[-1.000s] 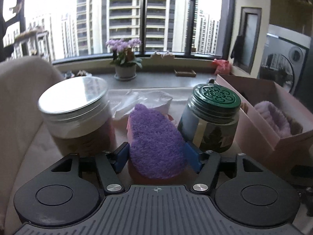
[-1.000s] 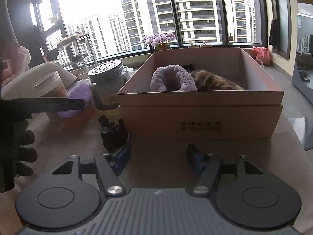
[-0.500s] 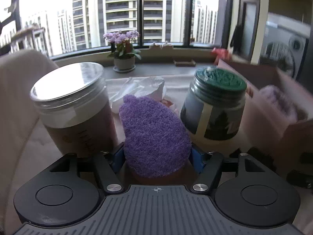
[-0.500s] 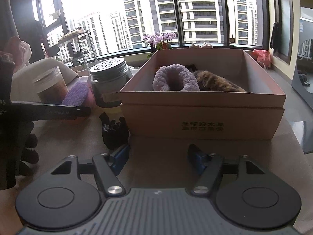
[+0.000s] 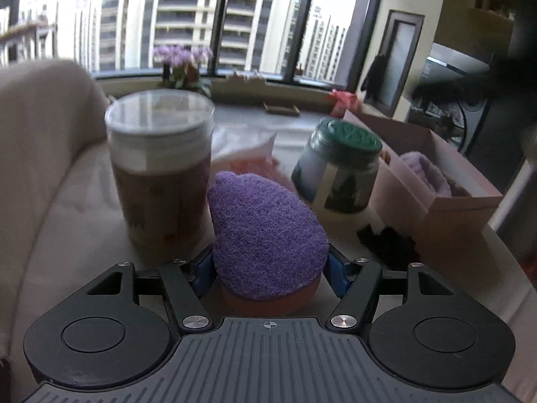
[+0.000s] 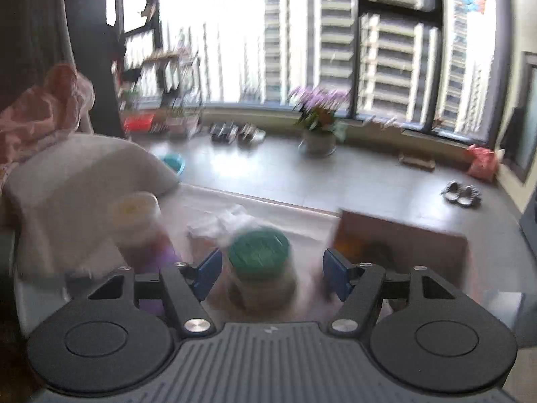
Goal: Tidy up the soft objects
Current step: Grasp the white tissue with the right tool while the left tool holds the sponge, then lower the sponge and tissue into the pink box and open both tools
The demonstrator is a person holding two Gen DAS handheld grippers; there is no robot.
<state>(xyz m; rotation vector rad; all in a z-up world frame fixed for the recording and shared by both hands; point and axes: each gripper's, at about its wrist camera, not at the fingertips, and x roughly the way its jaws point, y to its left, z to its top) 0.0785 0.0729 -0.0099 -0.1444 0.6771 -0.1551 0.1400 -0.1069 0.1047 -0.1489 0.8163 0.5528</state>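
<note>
Your left gripper (image 5: 268,268) has its blue pads pressed against both sides of the purple sponge (image 5: 265,231), so that one counts as gripped. It sits low over the table (image 5: 77,208), between the tall clear jar (image 5: 161,168) on its left and the green-lidded jar (image 5: 339,171) on its right, and I cannot tell whether it is clear of the surface.

Your right gripper (image 6: 272,273) is released, jaws standing apart with nothing clamped. The green-lidded jar (image 6: 260,265) shows between them in that blurred view, but below and beyond the pads, not touched.

Part of the sorting looks done: the cardboard box (image 5: 449,208) at the right side of the table already holds a pale purple fluffy roll (image 5: 426,174) and something dark beside it.

What is left, by my reckoning: carry the sponge past the green-lidded jar to the box and let it go inside. The black clip-like thing (image 5: 389,238) lying on the table just in front of the box is too blurred to judge as soft or not. The crumpled white wrapper (image 5: 248,151) behind the sponge may need clearing too.
</note>
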